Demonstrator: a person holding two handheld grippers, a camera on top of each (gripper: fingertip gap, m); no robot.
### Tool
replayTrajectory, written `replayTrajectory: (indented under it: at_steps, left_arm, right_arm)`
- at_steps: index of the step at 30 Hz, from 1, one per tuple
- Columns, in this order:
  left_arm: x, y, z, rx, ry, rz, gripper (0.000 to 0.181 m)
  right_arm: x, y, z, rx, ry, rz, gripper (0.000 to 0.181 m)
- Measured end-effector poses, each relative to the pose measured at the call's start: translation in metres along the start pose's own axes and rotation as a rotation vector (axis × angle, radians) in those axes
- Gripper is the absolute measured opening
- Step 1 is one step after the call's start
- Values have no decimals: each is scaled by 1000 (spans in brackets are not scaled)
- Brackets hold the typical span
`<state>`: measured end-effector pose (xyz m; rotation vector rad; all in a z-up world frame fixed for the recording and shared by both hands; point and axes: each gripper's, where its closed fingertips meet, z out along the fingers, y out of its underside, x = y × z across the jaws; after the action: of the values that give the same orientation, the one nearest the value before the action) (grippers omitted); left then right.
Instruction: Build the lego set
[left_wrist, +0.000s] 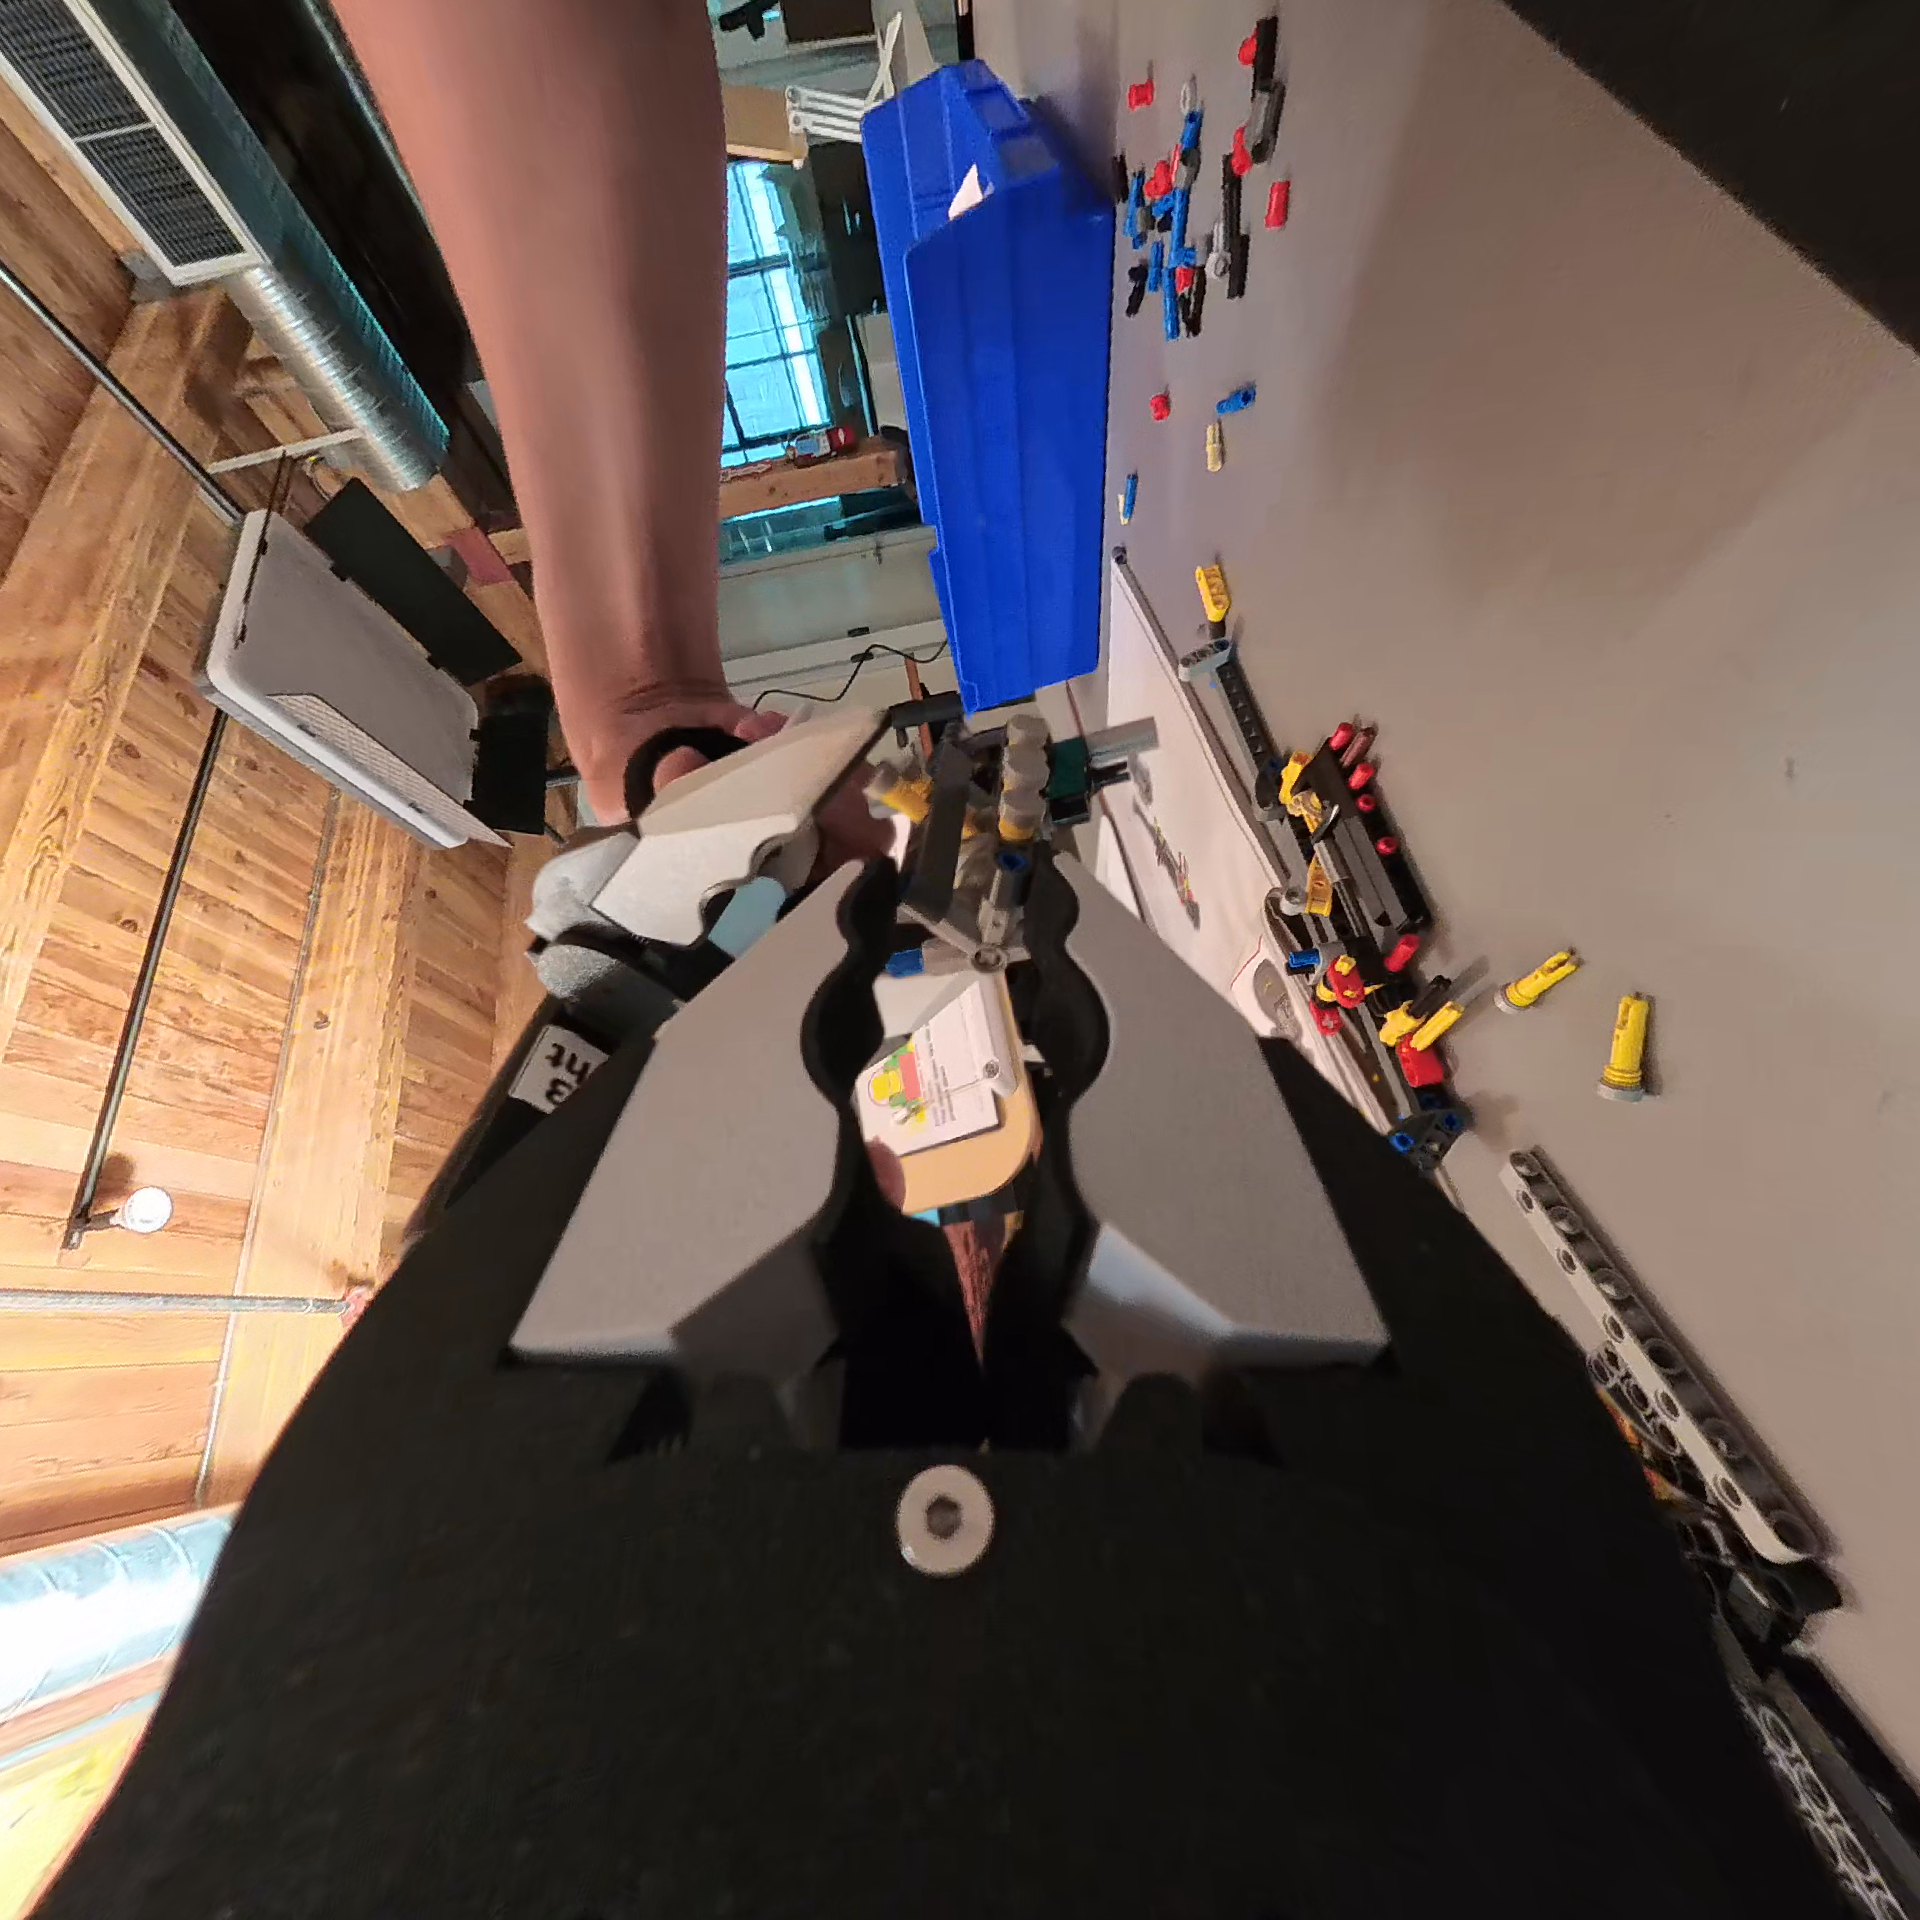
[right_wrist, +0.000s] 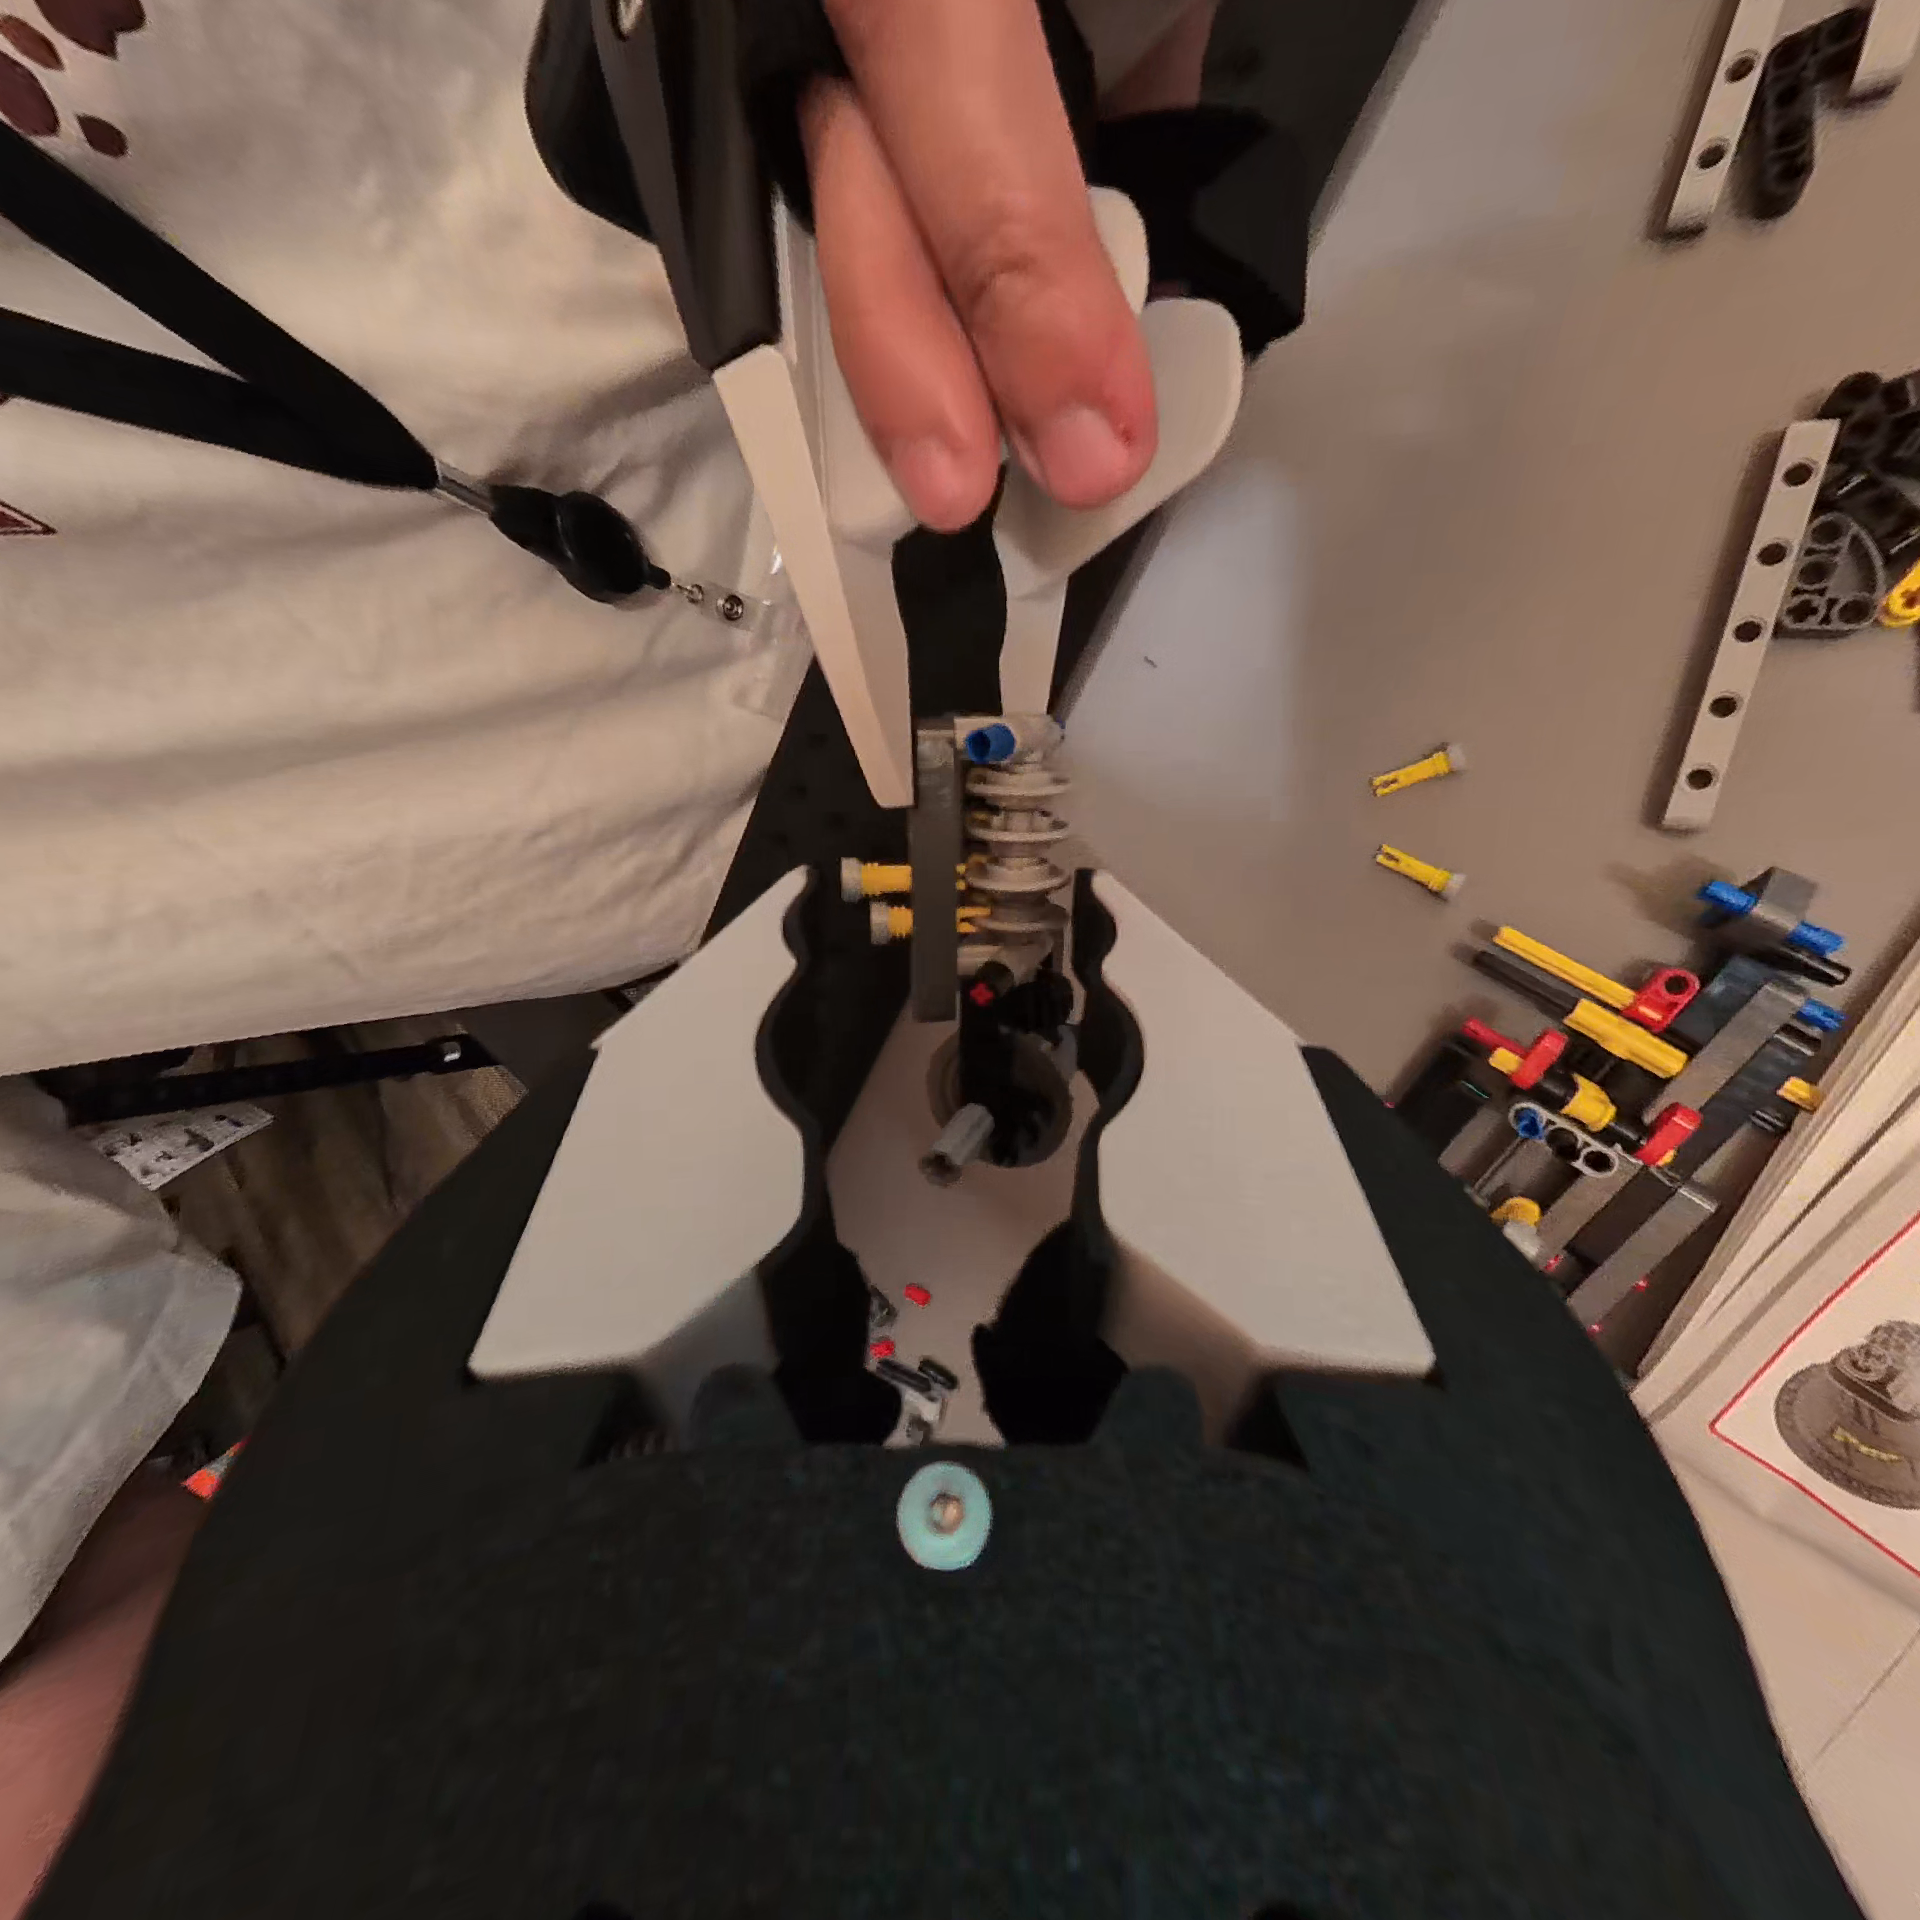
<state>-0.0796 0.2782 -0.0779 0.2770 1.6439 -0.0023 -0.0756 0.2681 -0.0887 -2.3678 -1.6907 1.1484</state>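
Note:
A small lego assembly (left_wrist: 977, 894) of grey beams, stacked grey gears, yellow pins and a blue pin is held in the air between both grippers. My left gripper (left_wrist: 956, 878) is shut on one end of it. In the right wrist view the left gripper (right_wrist: 971, 743) comes in from above and clamps the assembly's (right_wrist: 935, 914) top. My right gripper (right_wrist: 945, 883) closes around the lower part, near the yellow pins (right_wrist: 878, 878). One of its fingers (left_wrist: 748, 800) shows beside the assembly in the left wrist view, with a person's hand on it.
The grey table (left_wrist: 1558, 623) carries a blue bin (left_wrist: 997, 395), scattered small pieces (left_wrist: 1195, 208), a partly built section (left_wrist: 1351, 883), long grey beams (left_wrist: 1662, 1351) and a white instruction booklet (right_wrist: 1818, 1351). More loose parts (right_wrist: 1642, 1060) lie at the right. A person's white shirt (right_wrist: 312, 727) is close at the left. Less than 4 cm separates the two grippers' tips.

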Motion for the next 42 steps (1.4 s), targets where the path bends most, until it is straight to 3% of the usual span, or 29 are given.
replayTrajectory:
  at_steps: [24, 29, 33, 36, 38, 42]
  left_arm:
    - [6, 1, 3, -43, -9, 38, 23]
    - [13, 8, 0, -97, 9, -23, 23]
    - [43, 39, -27, -270, 99, -209, 23]
    - [75, 72, -59, -495, 154, -453, 23]
    - [90, 85, -73, -629, 151, -653, 23]
    - [90, 94, -81, -772, 16, -942, 24]
  right_arm:
    - [10, -1, 3, 29, -6, -68, 38]
    - [17, -3, 3, 52, 5, 7, 38]
    - [49, -19, -31, 294, 270, 41, 47]
    - [73, -7, -47, 525, 511, 122, 33]
    - [80, -3, -25, 695, 548, 167, 31]
    - [101, 13, 41, 724, 565, 301, 26]
